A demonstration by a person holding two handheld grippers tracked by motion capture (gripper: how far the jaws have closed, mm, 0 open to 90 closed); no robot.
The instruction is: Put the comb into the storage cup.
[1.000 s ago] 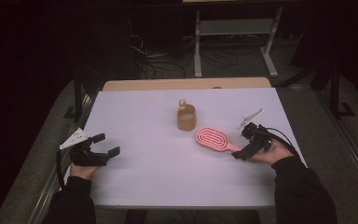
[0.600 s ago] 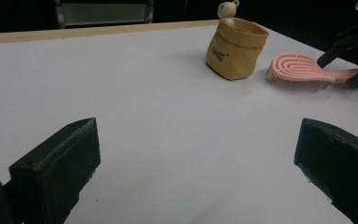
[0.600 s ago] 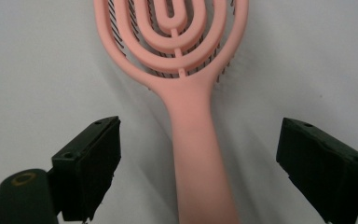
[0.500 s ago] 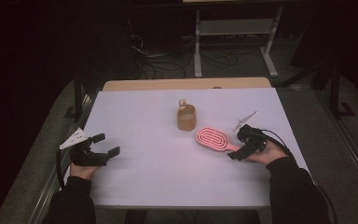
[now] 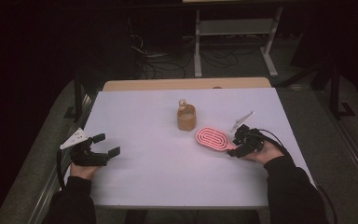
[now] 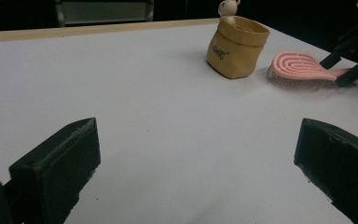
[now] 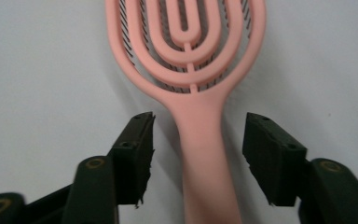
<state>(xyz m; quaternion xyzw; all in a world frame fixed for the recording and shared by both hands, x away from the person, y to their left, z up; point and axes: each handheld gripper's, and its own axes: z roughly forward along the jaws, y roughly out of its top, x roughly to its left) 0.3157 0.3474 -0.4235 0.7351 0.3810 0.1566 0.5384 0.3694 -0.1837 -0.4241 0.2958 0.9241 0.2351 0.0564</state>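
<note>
The room is dark, and most of the light falls on the table (image 5: 135, 116), whose top is covered in a pale, plain white surface. Along the far edge of the table a strip of light wood (image 5: 186, 84) shows past the covering. Beyond that edge, a white metal shelf frame (image 5: 235, 28) stands on the floor (image 5: 168, 65), which is dark grey. A tangle of black cables (image 5: 144, 49) lies on the floor near the frame's left leg. Dark stands (image 5: 78, 93) rise at the table's left side and another (image 5: 338, 88) at its right. The walls are lost in shadow.
</note>
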